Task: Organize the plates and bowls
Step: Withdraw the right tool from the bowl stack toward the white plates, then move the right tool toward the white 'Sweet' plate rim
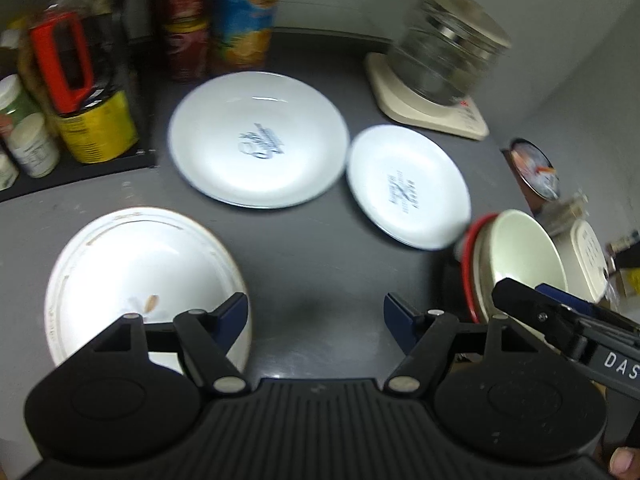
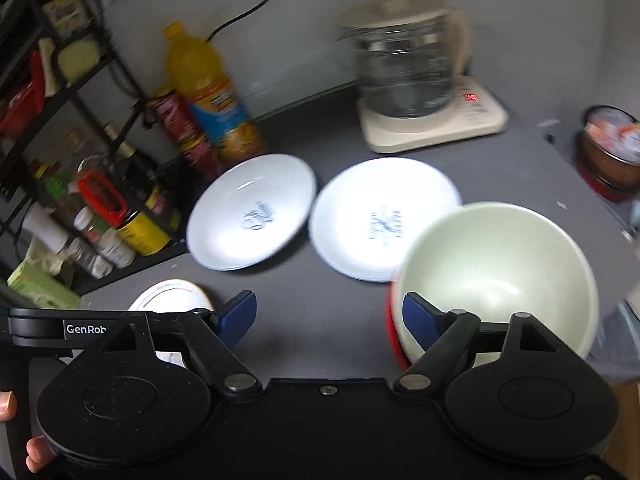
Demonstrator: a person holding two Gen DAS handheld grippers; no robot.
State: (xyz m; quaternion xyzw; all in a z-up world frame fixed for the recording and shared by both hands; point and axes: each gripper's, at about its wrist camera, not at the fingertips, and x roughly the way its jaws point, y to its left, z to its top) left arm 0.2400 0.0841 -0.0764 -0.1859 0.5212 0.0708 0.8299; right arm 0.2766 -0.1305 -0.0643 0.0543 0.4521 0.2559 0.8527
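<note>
Two white plates with dark print lie side by side on the grey counter: a larger one (image 1: 258, 140) (image 2: 252, 212) on the left and a smaller one (image 1: 408, 186) (image 2: 382, 218) on the right. A white bowl with a gold rim (image 1: 136, 276) (image 2: 172, 294) sits near left. A cream bowl with a red outside (image 1: 516, 260) (image 2: 496, 276) sits near right. My left gripper (image 1: 316, 314) is open and empty, just right of the white bowl. My right gripper (image 2: 330, 314) is open and empty, its right finger at the cream bowl's rim.
A glass kettle on a cream base (image 1: 436, 76) (image 2: 416, 76) stands at the back right. A juice bottle (image 2: 208, 88), snack tubes (image 1: 186, 16) and a rack of jars and cans (image 2: 100, 216) line the left. A brown bowl (image 2: 610, 152) sits far right.
</note>
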